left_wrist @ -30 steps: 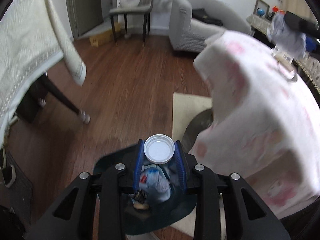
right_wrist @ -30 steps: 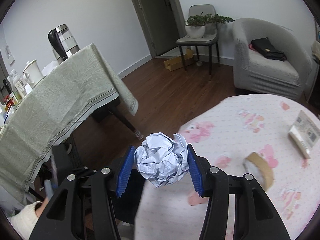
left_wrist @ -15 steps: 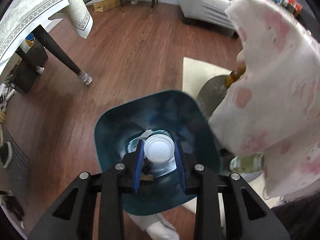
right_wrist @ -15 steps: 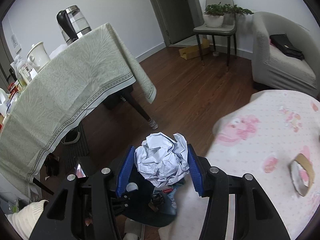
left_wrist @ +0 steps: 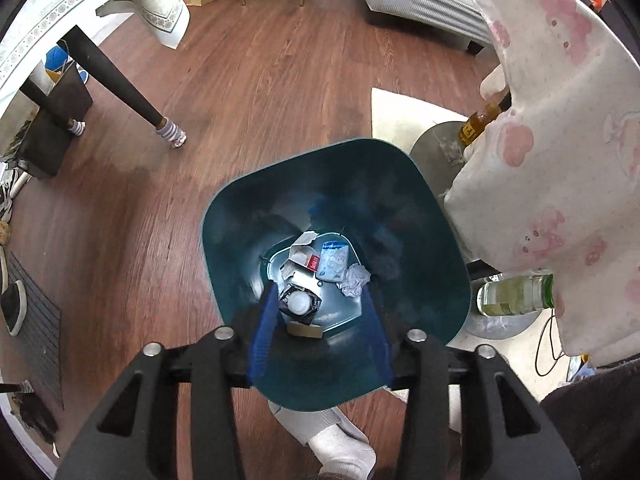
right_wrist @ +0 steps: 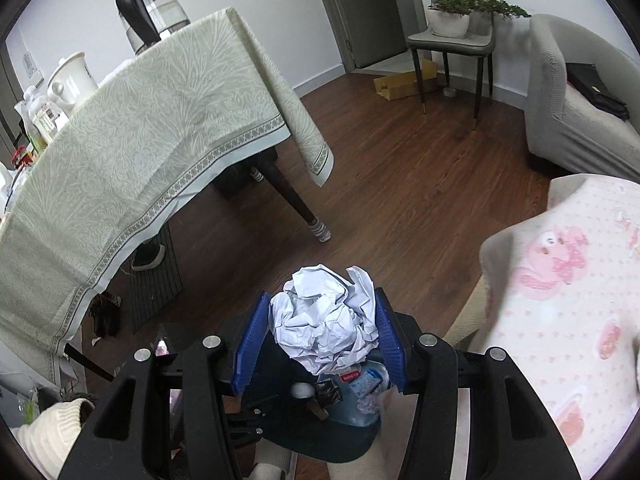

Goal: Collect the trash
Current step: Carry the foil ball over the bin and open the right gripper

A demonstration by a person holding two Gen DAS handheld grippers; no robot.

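A teal trash bin stands on the wood floor right under my left gripper. Its jaws are opening and nothing is between them. The white cap lies at the bottom of the bin on a black wrapper, beside a white carton, a blue packet and a crumpled tissue. My right gripper is shut on a ball of crumpled white paper. It hangs above the bin, whose trash shows below the ball.
A table with a pink-patterned cloth stands close on the right, with bottles under it. A dark table leg and a pale green tablecloth are on the left. A person's socked foot is beside the bin.
My left gripper sank over the bin and let go of the white cap, which now lies inside. My right gripper carried the paper ball off the pink table to above the bin.
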